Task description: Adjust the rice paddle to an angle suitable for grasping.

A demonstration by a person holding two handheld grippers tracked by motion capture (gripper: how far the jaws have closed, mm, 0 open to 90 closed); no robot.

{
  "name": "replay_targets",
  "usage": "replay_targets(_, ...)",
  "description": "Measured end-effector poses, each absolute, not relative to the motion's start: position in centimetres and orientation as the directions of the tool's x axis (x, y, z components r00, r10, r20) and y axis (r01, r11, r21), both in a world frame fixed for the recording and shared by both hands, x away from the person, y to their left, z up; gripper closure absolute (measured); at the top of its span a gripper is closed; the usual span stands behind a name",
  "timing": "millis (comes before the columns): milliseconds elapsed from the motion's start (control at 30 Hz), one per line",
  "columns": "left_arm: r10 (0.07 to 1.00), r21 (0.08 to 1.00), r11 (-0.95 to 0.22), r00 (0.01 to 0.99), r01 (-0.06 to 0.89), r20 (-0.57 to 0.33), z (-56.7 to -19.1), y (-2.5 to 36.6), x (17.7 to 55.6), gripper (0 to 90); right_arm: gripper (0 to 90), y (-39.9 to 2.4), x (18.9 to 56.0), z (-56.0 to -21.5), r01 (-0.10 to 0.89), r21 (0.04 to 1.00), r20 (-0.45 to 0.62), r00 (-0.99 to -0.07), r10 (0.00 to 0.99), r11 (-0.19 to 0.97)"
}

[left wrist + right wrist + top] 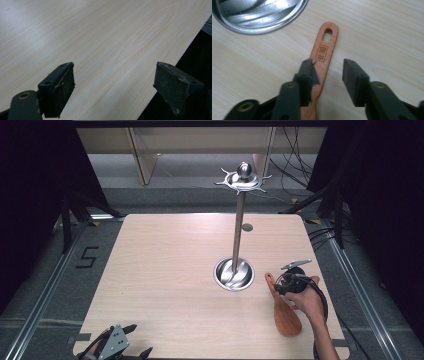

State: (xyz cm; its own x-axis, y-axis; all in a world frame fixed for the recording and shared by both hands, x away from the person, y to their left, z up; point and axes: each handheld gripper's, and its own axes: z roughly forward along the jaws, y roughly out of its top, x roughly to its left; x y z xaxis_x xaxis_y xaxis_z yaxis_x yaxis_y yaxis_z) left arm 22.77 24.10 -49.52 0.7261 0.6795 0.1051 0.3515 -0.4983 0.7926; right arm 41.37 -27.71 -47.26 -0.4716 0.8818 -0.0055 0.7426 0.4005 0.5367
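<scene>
A wooden spatula lies flat on the table's right front, its broad blade toward me and its handle pointing at the stand. In the right gripper view the handle, with a hanging hole and a stamped mark, runs under my right gripper. That gripper is open; its left finger sits over the handle and the other is beside it. A hand holds the same gripper just above the handle. My left gripper rests open at the table's front left edge, with bare wood between its fingers.
A steel utensil stand rises mid-table: round dish base, thin pole, and a hooked crown at the top. The base rim lies just beyond the spatula handle. The table edge runs close by the left gripper.
</scene>
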Motion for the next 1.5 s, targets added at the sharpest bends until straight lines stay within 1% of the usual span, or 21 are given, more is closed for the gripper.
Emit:
replay_targets(133,0.668,0.797,-0.498,0.738,0.342,0.101,-49.4,24.2,22.8,16.1,50.5,-27.1,41.8,-47.2,0.782,0.495,0.022,-0.447,0.894,0.379)
replay_targets(200,0.668,0.799,-0.496,0.737,0.341,0.101,-49.4,24.2,22.9,16.1,42.1,-26.6,42.1,-47.1,0.803,0.449,0.030,-0.452,0.891,0.392)
replay_targets(367,0.668,0.794,-0.495,0.739,0.352,0.089,-49.4,24.2,22.8,16.1,38.1,-25.9,42.4,-46.8,0.836,0.371,0.031,-0.447,0.894,0.405)
replay_targets(500,0.670,0.800,-0.495,0.735,0.340,0.102,-49.4,24.2,22.8,16.1,40.4,-25.7,43.0,-47.0,0.837,0.340,0.033,-0.467,0.884,0.429)
replay_targets(533,0.680,0.808,-0.473,0.728,0.352,0.081,-49.6,24.1,22.7,16.1,42.5,-25.7,43.3,-47.3,0.832,0.328,0.018,-0.479,0.877,0.448)
replay_targets(567,0.667,0.798,-0.498,0.738,0.340,0.101,-49.4,24.2,22.8,16.1,43.2,-25.3,43.1,-47.2,0.862,0.299,0.043,-0.440,0.897,0.409)
replay_targets(633,0.673,0.798,-0.487,0.736,0.356,0.082,-49.3,24.2,22.7,16.1,43.6,-25.3,43.2,-47.3,0.862,0.292,0.039,-0.443,0.896,0.414)
replay_targets(733,0.669,0.798,-0.493,0.737,0.348,0.092,-49.3,24.2,22.8,16.1,47.5,-25.2,43.5,-47.3,0.862,0.259,0.036,-0.459,0.888,0.435)
replay_targets(800,0.663,0.803,-0.499,0.741,0.326,0.111,-49.4,24.2,22.9,16.1,48.3,-25.2,43.7,-47.7,0.865,0.272,0.029,-0.447,0.894,0.423)
replay_targets(867,0.672,0.801,-0.489,0.735,0.345,0.094,-49.5,24.2,22.8,16.1,49.3,-25.1,44.1,-47.6,0.871,0.230,0.011,-0.449,0.894,0.434)
replay_targets(900,0.672,0.801,-0.489,0.735,0.345,0.094,-49.5,24.2,22.8,16.1,49.3,-25.1,44.1,-47.6,0.871,0.230,0.011,-0.449,0.894,0.434)
replay_targets(933,0.674,0.802,-0.488,0.733,0.346,0.094,-49.5,24.2,22.8,16.1,51.6,-25.1,44.4,-47.6,0.847,0.229,-0.003,-0.493,0.870,0.481)
replay_targets(967,0.674,0.802,-0.488,0.733,0.346,0.094,-49.5,24.2,22.8,16.1,51.6,-25.1,44.4,-47.6,0.847,0.229,-0.003,-0.493,0.870,0.481)
replay_targets(1000,0.672,0.801,-0.489,0.734,0.344,0.095,-49.5,24.2,22.8,16.1,54.6,-24.7,44.7,-47.5,0.873,0.214,0.046,-0.458,0.888,0.439)
replay_targets(1100,0.662,0.786,-0.511,0.743,0.349,0.101,-49.3,24.3,22.8,16.1,57.5,-24.6,45.1,-47.5,0.867,0.213,0.000,-0.460,0.888,0.450)
replay_targets(1167,0.656,0.790,-0.515,0.746,0.333,0.113,-49.2,24.3,22.9,16.1,57.9,-24.4,45.3,-47.4,0.881,0.179,-0.002,-0.444,0.896,0.437)
replay_targets(1200,0.666,0.787,-0.502,0.741,0.359,0.087,-49.3,24.3,22.7,16.1,58.1,-24.5,45.4,-47.5,0.871,0.203,-0.004,-0.456,0.890,0.447)
replay_targets(1300,0.659,0.784,-0.518,0.744,0.342,0.111,-49.2,24.4,22.8,16.1,61.6,-24.5,45.6,-47.3,0.891,0.169,0.003,-0.428,0.904,0.422)
replay_targets(1367,0.664,0.791,-0.499,0.742,0.353,0.087,-49.3,24.2,22.6,16.1,64.4,-24.7,45.7,-47.3,0.887,0.163,0.003,-0.439,0.899,0.432)
replay_targets(1433,0.664,0.795,-0.501,0.741,0.341,0.101,-49.3,24.3,22.7,16.1,65.8,-24.9,45.8,-47.5,0.876,0.194,-0.005,-0.449,0.894,0.441)
replay_targets(1500,0.664,0.796,-0.505,0.740,0.333,0.112,-49.2,24.3,22.8,16.1,66.0,-24.9,45.8,-47.4,0.879,0.175,-0.005,-0.449,0.893,0.443)
